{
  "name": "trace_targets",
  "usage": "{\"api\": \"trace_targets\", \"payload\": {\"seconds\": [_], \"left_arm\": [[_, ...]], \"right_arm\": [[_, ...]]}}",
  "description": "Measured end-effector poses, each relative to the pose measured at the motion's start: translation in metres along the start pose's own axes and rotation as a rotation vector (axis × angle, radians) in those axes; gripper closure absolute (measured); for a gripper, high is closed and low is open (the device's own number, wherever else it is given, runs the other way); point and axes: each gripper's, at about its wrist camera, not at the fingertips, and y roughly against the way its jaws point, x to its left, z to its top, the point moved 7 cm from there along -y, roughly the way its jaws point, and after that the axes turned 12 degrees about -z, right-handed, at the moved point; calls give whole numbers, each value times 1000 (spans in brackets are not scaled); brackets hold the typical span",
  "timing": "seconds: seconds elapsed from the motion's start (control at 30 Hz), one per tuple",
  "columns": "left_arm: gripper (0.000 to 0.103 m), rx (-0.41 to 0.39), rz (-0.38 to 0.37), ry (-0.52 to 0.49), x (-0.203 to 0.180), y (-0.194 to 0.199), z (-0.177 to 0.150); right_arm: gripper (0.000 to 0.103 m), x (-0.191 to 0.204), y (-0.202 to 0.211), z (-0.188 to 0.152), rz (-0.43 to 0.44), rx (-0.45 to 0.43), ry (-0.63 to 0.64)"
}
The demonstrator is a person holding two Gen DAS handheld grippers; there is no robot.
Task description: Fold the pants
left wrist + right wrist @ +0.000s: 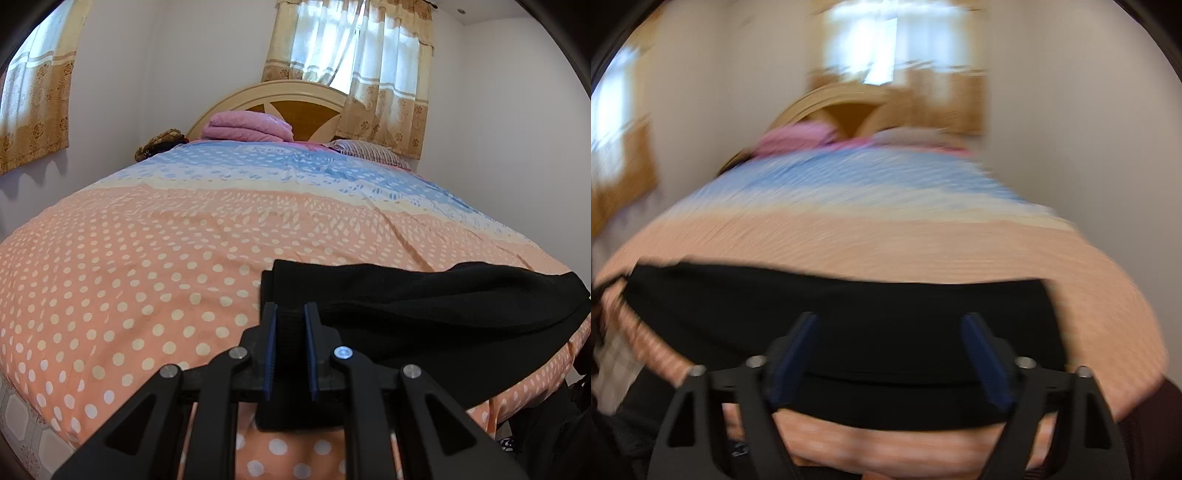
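Note:
Black pants [424, 306] lie folded near the front edge of a bed covered in an orange dotted sheet [147, 258]. My left gripper [290, 308] is shut on a ribbed black band at the left end of the pants, which sits pinched between its blue pads [270, 332]. The right wrist view is blurred. There the pants [849, 295] stretch flat across the bed, and my right gripper [890, 321] hovers over their near edge, open wide. Its blue pads [798, 343] are apart from the cloth, with nothing pinched between them.
A folded pink blanket [247, 125] and a striped pillow [369, 151] lie at the headboard [280, 99]. Curtained windows [351, 55] are behind and on the left wall. Tiled floor [22, 417] shows at the bed's left corner. A dark shape [546, 424] stands at the right.

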Motion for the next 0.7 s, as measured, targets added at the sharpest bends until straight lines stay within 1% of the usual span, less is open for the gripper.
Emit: {"api": "trace_targets", "payload": {"seconds": [0.03,0.07,0.1,0.17,0.27,0.33,0.37,0.43,0.47,0.57,0.6,0.63,0.7], "left_arm": [[87,-4,-1,1,0,1,0],[87,-5,-1,2,0,1,1],[87,-4,-1,3,0,1,0],[87,-7,1,9,0,1,0],[87,-5,2,14,0,0,0],[87,-8,-4,17,0,0,2],[87,-8,-5,17,0,0,2],[87,-8,-7,14,0,0,5],[87,-7,-9,12,-1,-1,6],[87,-7,-10,-5,-4,-1,11],[87,-7,-10,-9,-4,-2,13],[87,-7,-11,-12,-4,-2,14],[87,-8,-9,-20,-4,-2,16]], "right_arm": [[42,24,-4,0,38,13,43],[43,60,-10,-3,92,27,109],[45,84,-12,-5,119,32,155],[45,137,-17,-12,173,37,265],[45,195,-18,-25,239,35,391],[46,228,-23,-37,244,25,505],[48,238,-28,-42,228,13,548],[59,247,-38,-46,216,16,592],[62,251,-43,-48,202,19,604],[82,251,-51,-41,199,27,585],[96,247,-52,-38,189,26,578],[99,243,-50,-34,189,25,562],[100,238,-42,-26,218,25,526]]}}
